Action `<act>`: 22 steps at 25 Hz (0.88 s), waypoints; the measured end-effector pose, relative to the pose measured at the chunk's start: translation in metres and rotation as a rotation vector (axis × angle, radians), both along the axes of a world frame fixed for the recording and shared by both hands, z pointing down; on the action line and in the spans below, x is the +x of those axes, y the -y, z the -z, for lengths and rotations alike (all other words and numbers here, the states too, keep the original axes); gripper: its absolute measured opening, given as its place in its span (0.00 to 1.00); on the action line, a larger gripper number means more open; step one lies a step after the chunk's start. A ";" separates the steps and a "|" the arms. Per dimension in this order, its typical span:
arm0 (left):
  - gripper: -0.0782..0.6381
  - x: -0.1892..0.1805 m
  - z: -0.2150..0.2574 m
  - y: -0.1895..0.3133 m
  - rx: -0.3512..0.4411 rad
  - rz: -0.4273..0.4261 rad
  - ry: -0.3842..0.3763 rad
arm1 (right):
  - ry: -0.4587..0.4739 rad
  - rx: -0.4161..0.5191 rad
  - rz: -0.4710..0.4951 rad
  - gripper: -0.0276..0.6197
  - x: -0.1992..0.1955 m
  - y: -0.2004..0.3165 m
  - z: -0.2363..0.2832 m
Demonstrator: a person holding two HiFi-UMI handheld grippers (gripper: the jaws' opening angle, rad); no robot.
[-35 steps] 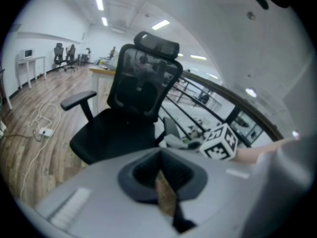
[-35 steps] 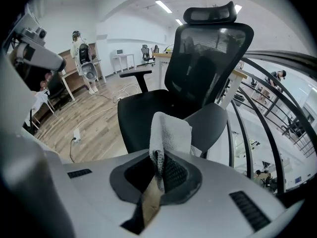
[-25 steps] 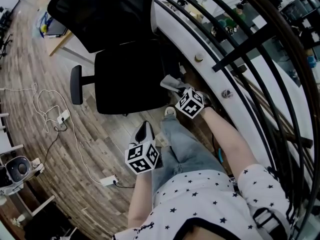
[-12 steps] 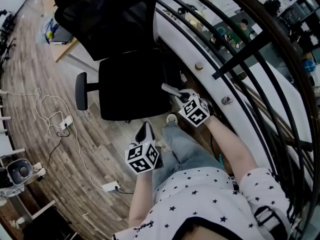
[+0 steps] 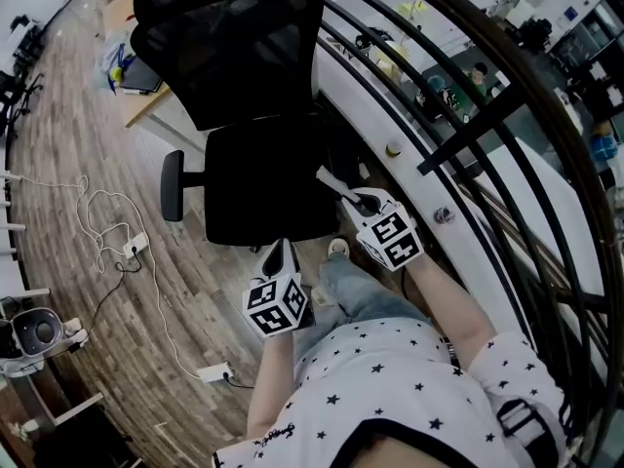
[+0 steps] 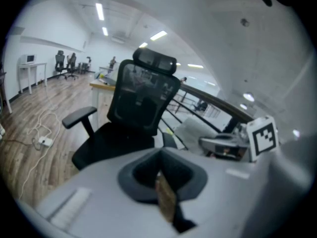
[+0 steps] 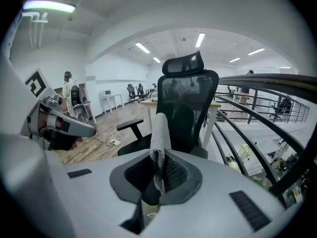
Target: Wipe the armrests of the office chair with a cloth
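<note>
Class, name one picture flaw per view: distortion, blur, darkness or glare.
Head view: fisheye bends the railing; the chair seat is featureless black. Left gripper view: soft, dark corners. Right gripper view: a ceiling light flares top left; the cloth is sharp.

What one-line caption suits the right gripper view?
Right tool, shut on a grey cloth, faces the black office chair.

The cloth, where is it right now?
The cloth is clamped upright in the right gripper; in the head view it sits between the seat of the office chair and the curved railing.
</note>
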State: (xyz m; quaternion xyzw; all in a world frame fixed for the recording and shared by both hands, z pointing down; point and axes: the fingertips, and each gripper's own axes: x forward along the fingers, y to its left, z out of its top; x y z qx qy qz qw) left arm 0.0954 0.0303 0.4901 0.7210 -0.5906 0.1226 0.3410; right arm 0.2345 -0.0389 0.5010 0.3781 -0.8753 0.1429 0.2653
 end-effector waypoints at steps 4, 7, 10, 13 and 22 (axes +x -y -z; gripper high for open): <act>0.12 -0.004 0.007 0.001 0.010 0.010 0.002 | 0.032 0.042 0.003 0.08 -0.006 -0.006 0.028; 0.12 -0.005 0.015 0.004 0.025 0.016 -0.001 | 0.061 0.070 0.013 0.08 -0.010 -0.011 0.046; 0.12 -0.007 0.023 0.008 0.045 0.017 0.001 | 0.089 0.086 0.030 0.08 -0.015 -0.014 0.058; 0.12 -0.009 0.031 0.010 0.068 0.021 0.007 | 0.120 0.103 0.054 0.08 -0.022 -0.020 0.071; 0.12 -0.024 0.045 0.013 0.102 0.063 0.009 | 0.169 0.139 0.103 0.08 -0.038 -0.024 0.096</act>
